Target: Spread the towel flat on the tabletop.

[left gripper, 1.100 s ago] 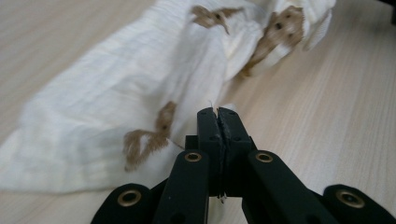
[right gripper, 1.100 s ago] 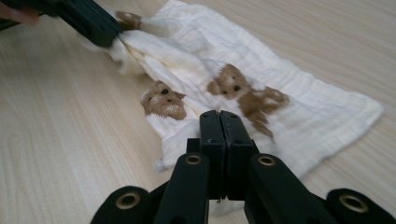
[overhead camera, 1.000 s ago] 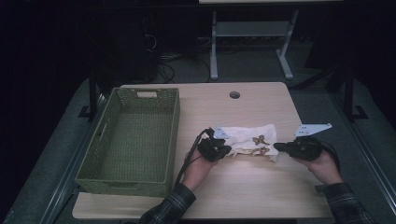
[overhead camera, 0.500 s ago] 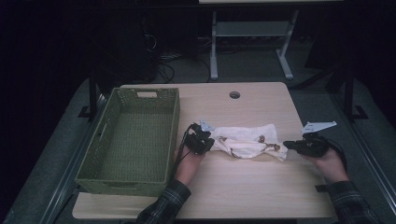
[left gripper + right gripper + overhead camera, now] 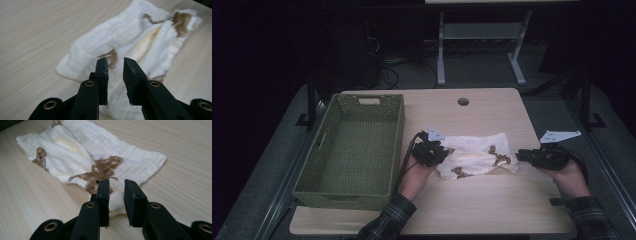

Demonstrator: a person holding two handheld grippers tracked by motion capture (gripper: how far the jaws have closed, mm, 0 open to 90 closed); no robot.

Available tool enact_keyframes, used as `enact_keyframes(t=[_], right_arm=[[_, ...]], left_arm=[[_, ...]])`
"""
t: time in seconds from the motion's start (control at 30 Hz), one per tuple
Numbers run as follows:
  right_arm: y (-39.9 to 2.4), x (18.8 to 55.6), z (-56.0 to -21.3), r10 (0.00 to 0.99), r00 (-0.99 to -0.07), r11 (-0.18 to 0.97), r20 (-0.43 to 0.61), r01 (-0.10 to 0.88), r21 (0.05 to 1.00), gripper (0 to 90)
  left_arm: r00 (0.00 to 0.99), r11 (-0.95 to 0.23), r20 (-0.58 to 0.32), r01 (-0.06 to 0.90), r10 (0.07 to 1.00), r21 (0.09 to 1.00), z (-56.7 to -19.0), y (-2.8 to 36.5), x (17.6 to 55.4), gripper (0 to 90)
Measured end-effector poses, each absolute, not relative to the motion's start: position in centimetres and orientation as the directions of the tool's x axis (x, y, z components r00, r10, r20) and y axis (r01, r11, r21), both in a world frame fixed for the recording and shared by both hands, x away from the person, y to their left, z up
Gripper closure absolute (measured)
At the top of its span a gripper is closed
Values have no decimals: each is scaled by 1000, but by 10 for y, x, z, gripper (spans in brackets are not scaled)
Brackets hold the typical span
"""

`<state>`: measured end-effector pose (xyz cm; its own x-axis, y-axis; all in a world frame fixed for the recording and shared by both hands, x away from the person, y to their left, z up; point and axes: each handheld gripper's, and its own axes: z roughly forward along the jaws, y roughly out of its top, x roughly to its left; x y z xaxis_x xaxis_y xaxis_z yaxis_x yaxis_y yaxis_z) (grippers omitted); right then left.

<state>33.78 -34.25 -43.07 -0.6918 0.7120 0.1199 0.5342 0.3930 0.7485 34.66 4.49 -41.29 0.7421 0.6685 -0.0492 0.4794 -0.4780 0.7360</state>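
A: Nearest you, your plaid sleeves come in over the pale wood worktop (image 5: 492, 210). Your left gripper (image 5: 430, 151) sits at the left end of the crumpled white cloth with brown animal prints (image 5: 477, 156); your right gripper (image 5: 532, 156) sits at its right end.

B: And the fingers?

A: From above they are too dark to read. The left gripper view settles it: your left gripper (image 5: 115, 65) has its fingers parted by a narrow gap, nothing between them, poised over the near edge of the cloth (image 5: 130, 37). The right gripper view shows the same for the right gripper (image 5: 116, 187): narrow gap, empty, tips at the cloth's (image 5: 82, 155) near corner beside a brown print.

B: Where does the cloth lie?

A: Flat on the worktop, bunched into folds, between your two hands. Only the high view shows what is left of it: the green woven rectangular basket (image 5: 324, 150), empty. Beyond the cloth is a round hole in the worktop (image 5: 463, 101).
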Motion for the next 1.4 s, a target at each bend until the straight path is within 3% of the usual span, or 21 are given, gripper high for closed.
enact_keyframes(t=[0.4,0.73,0.93,1.4], right_arm=[[-332,343,-449,715,-688,439,125,581,685,686],[-330,348,-459,720,-683,464,119,603,649,861],[-334,347,-455,724,-679,448,119,594,668,880],[-340,321,-433,705,-702,420,102,529,737,888]], left_arm=[[792,-541,-83,484,604,687,-429,43,315,672],[791,-597,-65,510,609,620,-458,38,320,656],[789,-596,-54,506,612,623,-458,39,324,843],[772,-479,-134,509,621,715,-424,57,306,855]])
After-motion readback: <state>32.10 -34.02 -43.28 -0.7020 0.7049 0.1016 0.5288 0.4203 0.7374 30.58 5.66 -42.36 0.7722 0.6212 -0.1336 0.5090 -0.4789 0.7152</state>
